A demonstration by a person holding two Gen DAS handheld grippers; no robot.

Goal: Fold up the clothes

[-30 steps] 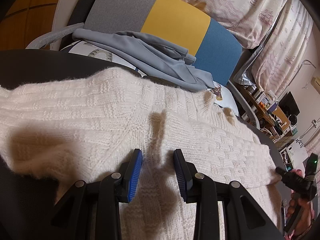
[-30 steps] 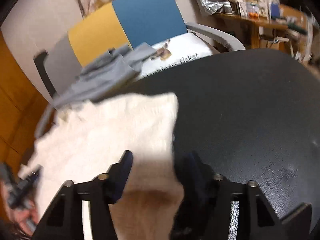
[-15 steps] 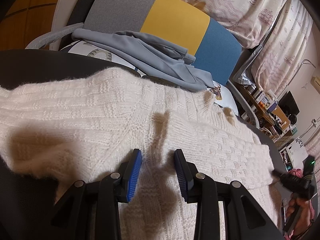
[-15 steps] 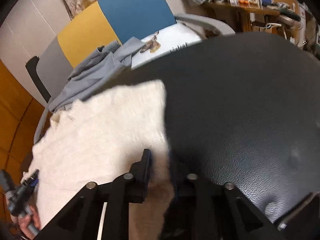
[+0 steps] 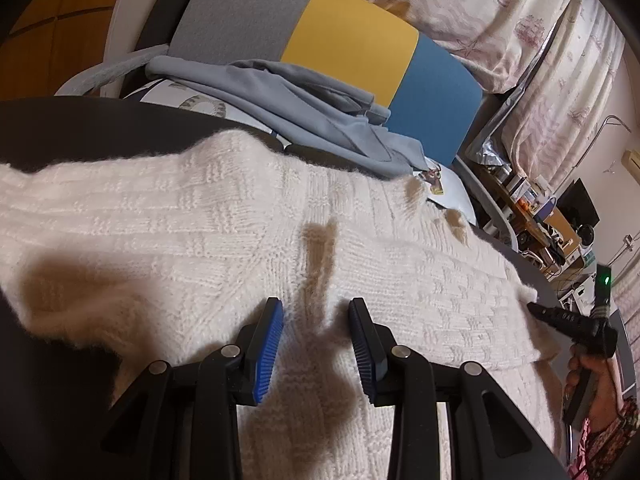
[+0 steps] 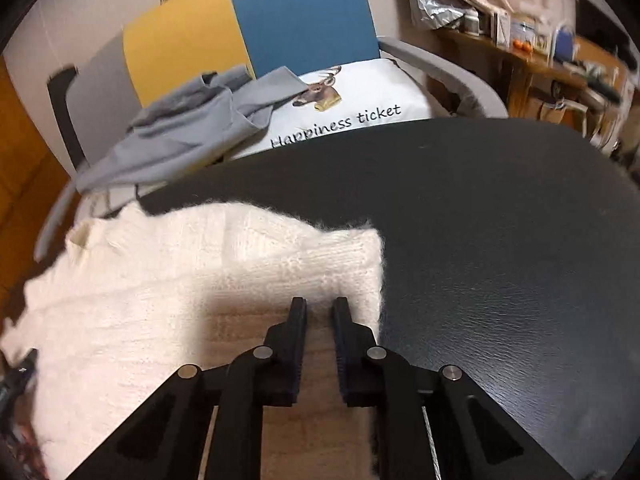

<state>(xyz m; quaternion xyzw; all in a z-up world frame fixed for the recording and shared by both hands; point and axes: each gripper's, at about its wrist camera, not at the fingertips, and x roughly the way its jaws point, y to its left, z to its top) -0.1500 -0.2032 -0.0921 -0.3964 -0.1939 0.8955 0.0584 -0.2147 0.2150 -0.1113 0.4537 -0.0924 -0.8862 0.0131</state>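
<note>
Sweater [image 5: 192,216], white and knitted, lies spread on the black bench [image 6: 500,216] and fills the space under both grippers. Left gripper [image 5: 316,340]: its 2 blue-padded fingers [image 5: 269,350] stand apart, released, with only a strip of knit showing in the gap and nothing pinched between them. They sit low over the middle of the sweater and cast a forked shadow on the fabric ahead. Right gripper [image 6: 320,340]: its 2 black fingers [image 6: 295,344] are drawn almost together with a narrow gap. They are set at the right-hand edge of the sweater, close to a squared corner of the knit; whether fabric is clamped between them cannot be told from this view. In the left wrist view, the right gripper [image 5: 538,312] shows at the far right edge of the sweater, held in the person's right hand [image 5: 592,380].

Beyond the sweater, the bench surface runs bare and dark to the right. Behind the bench stands a chair [image 5: 352,48] with a backrest in grey, yellow and blue. A grey garment [image 5: 288,100] is draped over its seat, partly covering a white cushion [image 6: 360,108] printed with a deer head and the words "Happiness ticket".
</note>
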